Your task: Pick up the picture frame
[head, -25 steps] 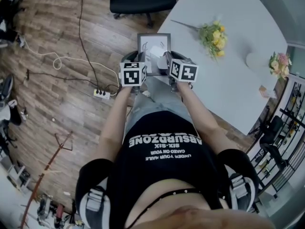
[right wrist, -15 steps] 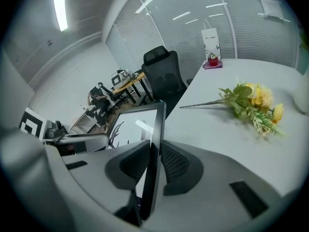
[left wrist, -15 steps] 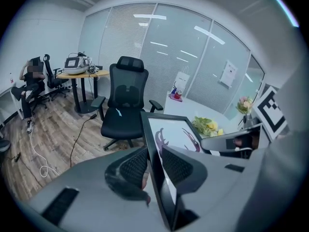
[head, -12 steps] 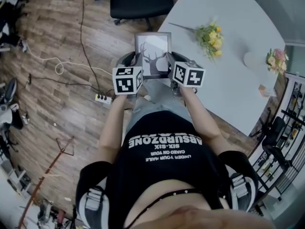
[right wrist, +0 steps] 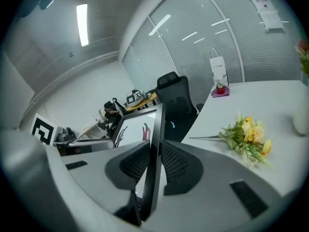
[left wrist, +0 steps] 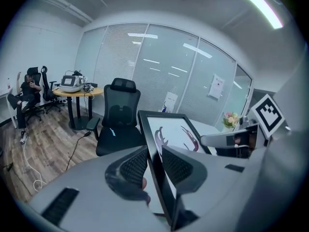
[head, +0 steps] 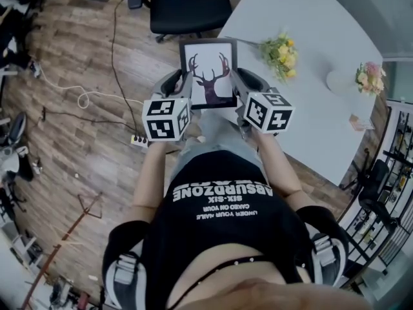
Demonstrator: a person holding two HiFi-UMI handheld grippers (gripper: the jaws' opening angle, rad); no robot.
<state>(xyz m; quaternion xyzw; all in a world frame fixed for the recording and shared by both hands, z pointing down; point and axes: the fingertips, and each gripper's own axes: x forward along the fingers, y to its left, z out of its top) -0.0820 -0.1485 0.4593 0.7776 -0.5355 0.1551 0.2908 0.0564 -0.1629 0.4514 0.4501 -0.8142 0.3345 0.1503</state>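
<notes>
Beside the counter — picture frame held aloft.
Left tongs and right tongs each clamp a side edge; pickup looks done — next, a steady carry.

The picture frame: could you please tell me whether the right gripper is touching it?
Touching. In the right gripper view, the right gripper clamps the picture frame, both jaws pressed against its edge.

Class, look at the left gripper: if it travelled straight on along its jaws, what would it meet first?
Probably the black office chair, which stands straight ahead beyond the jaws. The left gripper is shut on the picture frame, which would travel with it. Depth is unclear.
</notes>
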